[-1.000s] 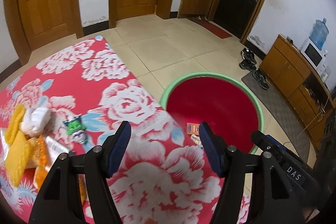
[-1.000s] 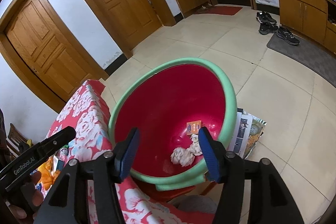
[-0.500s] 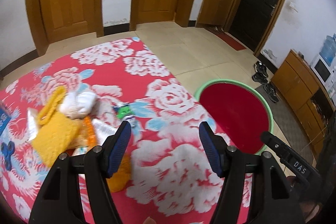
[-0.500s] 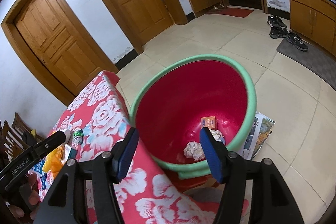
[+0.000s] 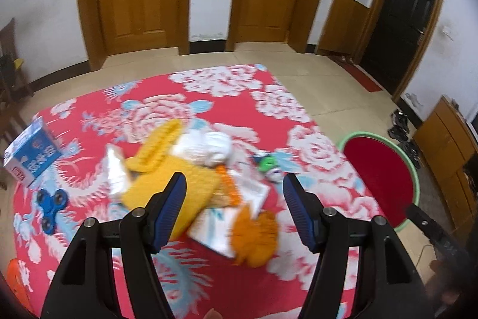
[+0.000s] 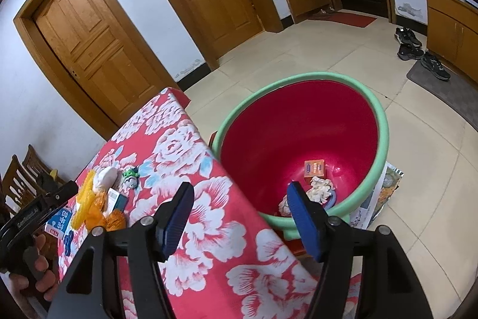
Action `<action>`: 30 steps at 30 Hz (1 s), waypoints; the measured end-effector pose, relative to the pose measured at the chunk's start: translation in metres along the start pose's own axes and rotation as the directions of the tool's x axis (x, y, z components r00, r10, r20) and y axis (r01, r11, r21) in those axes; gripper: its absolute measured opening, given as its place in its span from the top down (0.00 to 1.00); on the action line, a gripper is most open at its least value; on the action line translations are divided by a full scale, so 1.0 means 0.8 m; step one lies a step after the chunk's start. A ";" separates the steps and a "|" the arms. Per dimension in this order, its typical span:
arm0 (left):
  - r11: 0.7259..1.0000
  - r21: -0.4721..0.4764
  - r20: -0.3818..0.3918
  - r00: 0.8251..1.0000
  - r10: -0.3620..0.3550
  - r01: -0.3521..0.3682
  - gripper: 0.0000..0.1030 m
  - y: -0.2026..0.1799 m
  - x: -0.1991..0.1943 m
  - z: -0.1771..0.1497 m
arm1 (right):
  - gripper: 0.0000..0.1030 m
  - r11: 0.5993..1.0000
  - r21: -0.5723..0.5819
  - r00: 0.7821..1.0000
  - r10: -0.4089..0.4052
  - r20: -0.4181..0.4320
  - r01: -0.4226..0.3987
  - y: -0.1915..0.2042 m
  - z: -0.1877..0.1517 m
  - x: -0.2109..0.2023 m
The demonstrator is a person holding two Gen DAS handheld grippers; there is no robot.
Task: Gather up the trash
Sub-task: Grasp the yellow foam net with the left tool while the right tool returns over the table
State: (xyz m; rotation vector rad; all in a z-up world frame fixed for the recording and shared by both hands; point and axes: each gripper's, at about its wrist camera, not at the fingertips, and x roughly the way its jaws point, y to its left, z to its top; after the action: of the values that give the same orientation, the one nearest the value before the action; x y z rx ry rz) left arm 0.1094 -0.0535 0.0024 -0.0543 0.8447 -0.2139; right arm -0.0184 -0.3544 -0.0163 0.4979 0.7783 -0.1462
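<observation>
The left gripper point(image 5: 234, 207) was spread wide and empty above the trash pile point(image 5: 191, 178) in the middle of the frame. The right gripper point(image 6: 239, 218) held nothing, its jaws opening near the red tub point(image 6: 379, 121) at center right.

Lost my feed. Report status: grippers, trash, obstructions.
Left gripper open, empty, above the trash pile on the table. Right gripper opening, empty, at the basin. Crumpled paper in basin. Nothing obstructing.
</observation>
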 end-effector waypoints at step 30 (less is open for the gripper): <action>0.993 -0.098 -0.093 0.994 0.051 -0.060 0.60 0.085 0.050 -0.033 | 0.34 0.997 -0.083 0.998 0.008 -0.060 -0.013 0.049 -0.017 0.020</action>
State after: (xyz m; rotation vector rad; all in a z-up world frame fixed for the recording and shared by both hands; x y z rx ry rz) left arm 0.1265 0.0057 -0.0537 -0.1166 0.9455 -0.1220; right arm -0.0039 -0.3128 -0.0206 0.4291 0.8362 -0.0893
